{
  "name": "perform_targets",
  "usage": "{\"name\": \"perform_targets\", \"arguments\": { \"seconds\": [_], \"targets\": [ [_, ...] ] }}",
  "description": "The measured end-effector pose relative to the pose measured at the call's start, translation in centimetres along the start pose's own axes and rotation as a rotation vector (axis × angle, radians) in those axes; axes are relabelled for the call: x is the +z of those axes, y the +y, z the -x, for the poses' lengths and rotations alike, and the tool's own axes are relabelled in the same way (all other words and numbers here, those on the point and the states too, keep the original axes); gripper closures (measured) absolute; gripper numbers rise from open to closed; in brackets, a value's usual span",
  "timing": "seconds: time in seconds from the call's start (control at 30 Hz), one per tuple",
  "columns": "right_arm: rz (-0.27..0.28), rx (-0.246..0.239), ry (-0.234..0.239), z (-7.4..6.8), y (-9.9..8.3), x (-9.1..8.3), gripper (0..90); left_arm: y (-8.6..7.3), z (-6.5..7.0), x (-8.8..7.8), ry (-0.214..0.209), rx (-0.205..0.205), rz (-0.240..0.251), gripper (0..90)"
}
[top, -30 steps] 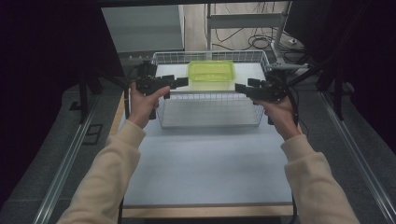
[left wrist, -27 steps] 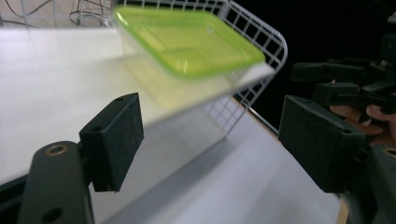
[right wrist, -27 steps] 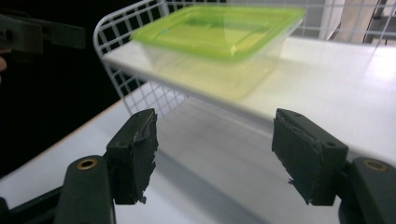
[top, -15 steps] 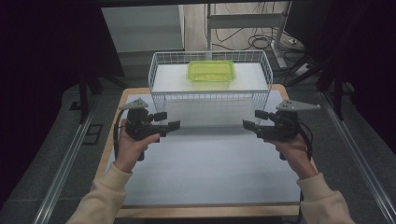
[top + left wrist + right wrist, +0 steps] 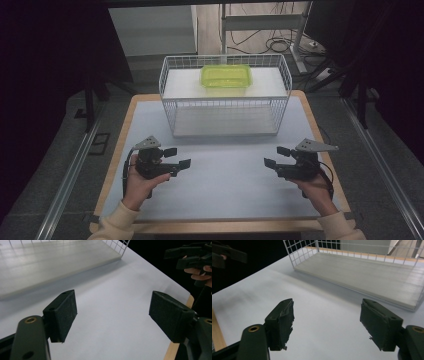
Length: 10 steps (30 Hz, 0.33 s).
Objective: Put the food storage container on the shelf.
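1. Green and translucent, the shallow rectangular plastic container [image 5: 226, 76] is sitting at the upper centre of the high view, on the raised shelf inside the white wire basket [image 5: 225, 107].
2. It is looking light and fairly stiff, probably with smooth, slippery walls; taking hold across its two long sides, or at the lip under its rim, seems the safest grip.
3. Squeezing hard is likely to bow the thin plastic, so a gentle pinch should do.
4. At the lower left of the high view, the left gripper [image 5: 177, 157] is hanging over the pale grey table mat [image 5: 225, 175] with its jaws spread wide, gripping nothing.
5. At the lower right, the right gripper [image 5: 277, 156] is likewise released; its jaws have just been opening further, with only bare mat between them.
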State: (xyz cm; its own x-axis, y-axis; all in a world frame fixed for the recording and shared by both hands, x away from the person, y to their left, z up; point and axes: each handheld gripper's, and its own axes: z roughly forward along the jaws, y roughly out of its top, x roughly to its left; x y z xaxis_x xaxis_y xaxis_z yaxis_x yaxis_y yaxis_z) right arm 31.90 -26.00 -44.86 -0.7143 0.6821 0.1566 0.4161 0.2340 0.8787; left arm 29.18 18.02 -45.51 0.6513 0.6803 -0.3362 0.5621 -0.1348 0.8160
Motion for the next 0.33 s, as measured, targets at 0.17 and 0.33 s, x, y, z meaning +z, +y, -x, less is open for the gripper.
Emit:
{"name": "perform_targets", "arguments": {
  "seconds": [0.17, 0.33],
  "targets": [
    [0.017, -0.029, -0.003, -0.38, 0.18, 0.03, 23.1, -0.43, -0.27, 0.23, -0.010, -0.011, -0.014, 21.6],
    [0.012, -0.037, -0.001, -0.34, -0.32, -0.08, 20.2, -0.83, -0.46, 0.06, -0.003, -0.019, -0.016, 21.5]
  ]
}}
